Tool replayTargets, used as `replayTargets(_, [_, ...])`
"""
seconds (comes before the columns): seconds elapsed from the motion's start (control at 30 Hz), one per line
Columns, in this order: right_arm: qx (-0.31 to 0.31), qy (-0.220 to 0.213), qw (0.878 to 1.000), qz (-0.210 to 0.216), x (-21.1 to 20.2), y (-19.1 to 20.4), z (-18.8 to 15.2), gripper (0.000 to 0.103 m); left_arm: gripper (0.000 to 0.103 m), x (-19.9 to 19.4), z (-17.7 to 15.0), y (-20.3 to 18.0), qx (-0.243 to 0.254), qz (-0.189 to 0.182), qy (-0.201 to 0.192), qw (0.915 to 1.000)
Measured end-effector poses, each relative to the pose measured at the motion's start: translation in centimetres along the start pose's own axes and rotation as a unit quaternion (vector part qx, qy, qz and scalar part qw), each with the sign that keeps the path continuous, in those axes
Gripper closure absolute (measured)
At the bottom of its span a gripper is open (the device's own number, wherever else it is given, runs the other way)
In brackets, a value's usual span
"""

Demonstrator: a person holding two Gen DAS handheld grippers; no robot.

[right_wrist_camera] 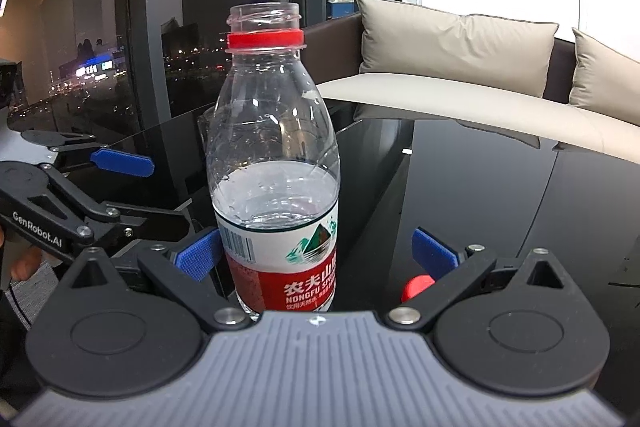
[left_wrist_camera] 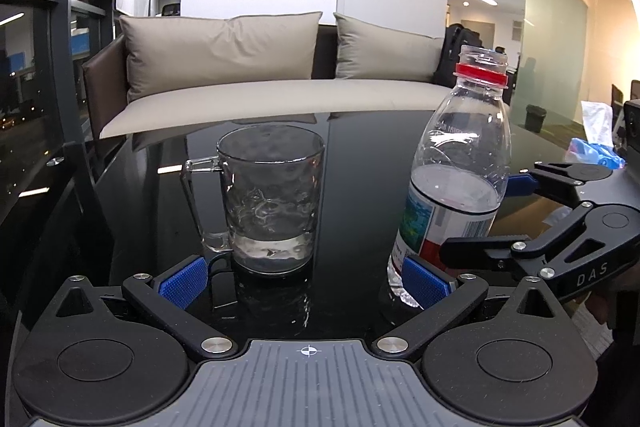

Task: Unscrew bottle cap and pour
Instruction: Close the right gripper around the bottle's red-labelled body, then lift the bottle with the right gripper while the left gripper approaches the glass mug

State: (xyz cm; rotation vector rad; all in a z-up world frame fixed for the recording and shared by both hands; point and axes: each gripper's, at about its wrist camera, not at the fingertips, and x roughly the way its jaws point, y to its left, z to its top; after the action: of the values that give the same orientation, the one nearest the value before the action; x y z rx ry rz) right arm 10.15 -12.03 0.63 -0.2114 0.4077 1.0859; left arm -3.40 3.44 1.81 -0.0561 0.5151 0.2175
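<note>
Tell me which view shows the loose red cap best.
The right wrist view. The red cap lies on the black table, partly hidden behind the right claw's far finger, to the right of the open bottle. The left wrist view does not show the cap at all.

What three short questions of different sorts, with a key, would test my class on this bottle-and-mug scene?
1. True or false: the bottle still has its cap screwed on.
2. Multiple choice: the red cap lies (A) on the table, (B) in the mug, (C) on the sofa.
3. Fill in: the glass mug holds a little ____ at the bottom.

Key: 1 false, the neck is open. 2 A, beside the right hand-held gripper, whose jaws stand open around the bottle. 3 water.
</note>
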Motion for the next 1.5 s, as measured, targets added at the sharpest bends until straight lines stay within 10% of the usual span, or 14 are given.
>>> replayTargets(0.4, [0.019,-0.012,1.000,-0.001,0.8,-0.9,0.8,0.001,0.001,0.6,0.0,-0.6,0.008,0.003,0.003,1.0000])
replayTargets(0.93, [0.003,-0.019,1.000,0.019,1.4,-1.4,1.6,0.039,0.001,2.6,0.9,0.0,0.010,0.009,0.007,0.9999])
replayTargets(1.5, [-0.002,-0.031,1.000,0.003,2.8,-1.7,2.2,0.040,0.001,4.3,1.2,0.1,-0.005,0.016,0.003,0.9999])
